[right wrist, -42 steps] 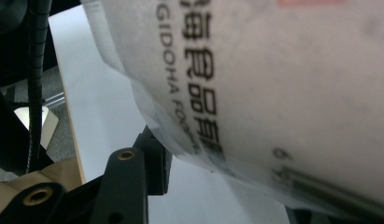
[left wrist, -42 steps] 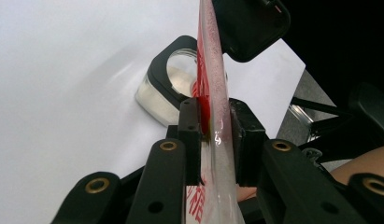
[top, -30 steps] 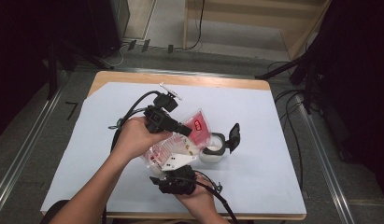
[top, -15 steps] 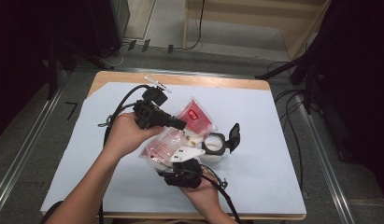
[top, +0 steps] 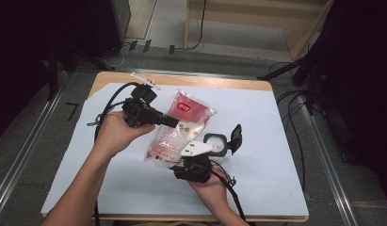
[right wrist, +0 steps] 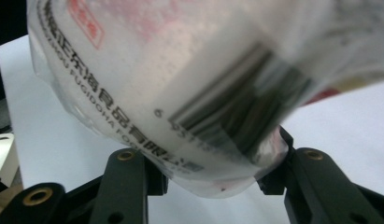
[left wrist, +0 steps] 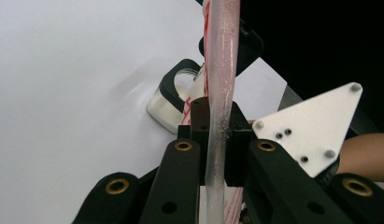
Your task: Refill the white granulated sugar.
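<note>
Since lifted higher (both grippers clamped): pouch (top: 179,125).

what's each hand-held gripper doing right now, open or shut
Left hand-held gripper: shut on the edge of the plastic bag.
Right hand-held gripper: closed on the bag's lower end, near its barcode.
</note>
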